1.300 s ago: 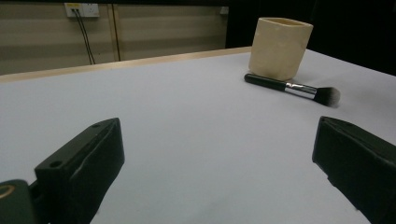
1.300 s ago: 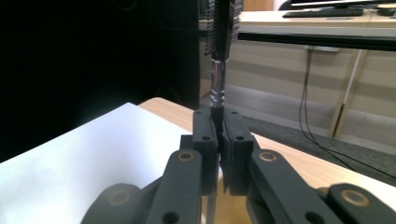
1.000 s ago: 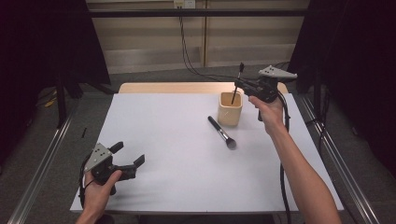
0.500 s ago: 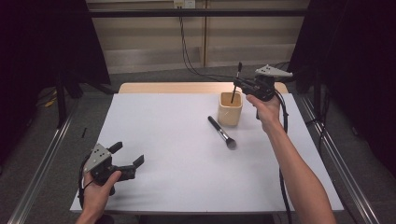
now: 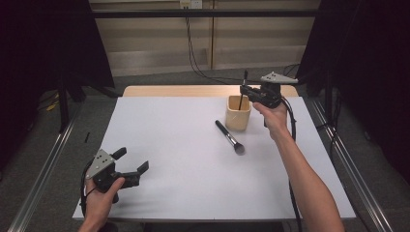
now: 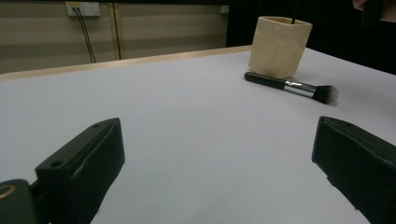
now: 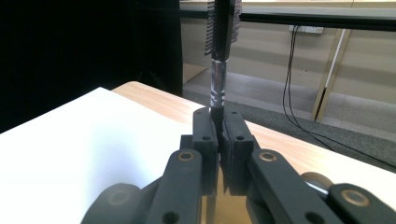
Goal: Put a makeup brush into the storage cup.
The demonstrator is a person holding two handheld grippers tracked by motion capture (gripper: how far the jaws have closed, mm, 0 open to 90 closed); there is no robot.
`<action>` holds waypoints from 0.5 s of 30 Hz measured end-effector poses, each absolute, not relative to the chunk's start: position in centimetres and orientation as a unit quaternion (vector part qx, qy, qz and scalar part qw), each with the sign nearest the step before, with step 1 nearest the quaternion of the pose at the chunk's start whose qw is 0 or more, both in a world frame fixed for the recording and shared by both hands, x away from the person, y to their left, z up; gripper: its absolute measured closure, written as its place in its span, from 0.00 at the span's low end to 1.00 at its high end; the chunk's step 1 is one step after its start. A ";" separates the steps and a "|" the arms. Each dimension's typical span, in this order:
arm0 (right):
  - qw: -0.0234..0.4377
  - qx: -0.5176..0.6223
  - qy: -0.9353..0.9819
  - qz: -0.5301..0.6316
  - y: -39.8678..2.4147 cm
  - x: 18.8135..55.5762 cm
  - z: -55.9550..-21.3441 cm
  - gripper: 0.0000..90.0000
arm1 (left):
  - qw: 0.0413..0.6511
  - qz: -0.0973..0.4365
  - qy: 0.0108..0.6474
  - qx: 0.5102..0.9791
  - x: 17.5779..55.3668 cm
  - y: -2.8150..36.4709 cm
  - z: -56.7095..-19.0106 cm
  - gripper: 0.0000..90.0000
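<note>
A beige cup (image 5: pixel 238 113) (image 6: pixel 279 46) stands at the back right of the white table (image 5: pixel 183 159). Just in front of it lies a black makeup brush (image 5: pixel 230 137) (image 6: pixel 289 85) with a silver collar. My right gripper (image 5: pixel 246 92) (image 7: pixel 218 135) hovers over the cup, shut on a thin black brush (image 5: pixel 243 89) (image 7: pixel 219 79) held upright, bristles up, its lower end dipping into the cup. My left gripper (image 5: pixel 132 159) (image 6: pixel 215 172) rests at the front left of the table, jaws wide open, nothing between them.
A wooden strip (image 5: pixel 193 91) runs along the table's far edge. Metal rails (image 5: pixel 43 174) flank the table on both sides. Cables (image 5: pixel 193 53) hang down the back wall.
My right gripper has shifted slightly left with the thin brush, which now sits a little lower over the cup. The left gripper has stayed put.
</note>
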State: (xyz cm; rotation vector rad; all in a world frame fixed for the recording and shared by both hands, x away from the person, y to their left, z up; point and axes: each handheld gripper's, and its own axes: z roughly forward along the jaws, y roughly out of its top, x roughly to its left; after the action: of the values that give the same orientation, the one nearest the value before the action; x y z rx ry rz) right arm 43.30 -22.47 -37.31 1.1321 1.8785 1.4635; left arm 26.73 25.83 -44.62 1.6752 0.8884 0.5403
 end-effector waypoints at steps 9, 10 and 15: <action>0.241 0.426 0.691 0.532 -22.7 43.4 -38.5 0.96 | 0.549 0.226 0.373 0.713 26.7 25.8 -44.6 0.03; 0.241 0.427 0.691 0.531 -22.8 43.4 -38.6 0.96 | 0.549 0.226 0.373 0.713 26.7 25.8 -44.6 0.03; 0.238 0.427 0.694 0.529 -22.7 43.4 -39.0 0.96 | 0.548 0.225 0.376 0.713 26.8 25.9 -44.7 0.03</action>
State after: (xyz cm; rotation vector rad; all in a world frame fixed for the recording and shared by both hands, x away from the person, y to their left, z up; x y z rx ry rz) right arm 43.38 -22.75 -39.05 1.1686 1.9014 1.4490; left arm 26.75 25.88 -44.66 1.6887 0.8896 0.5326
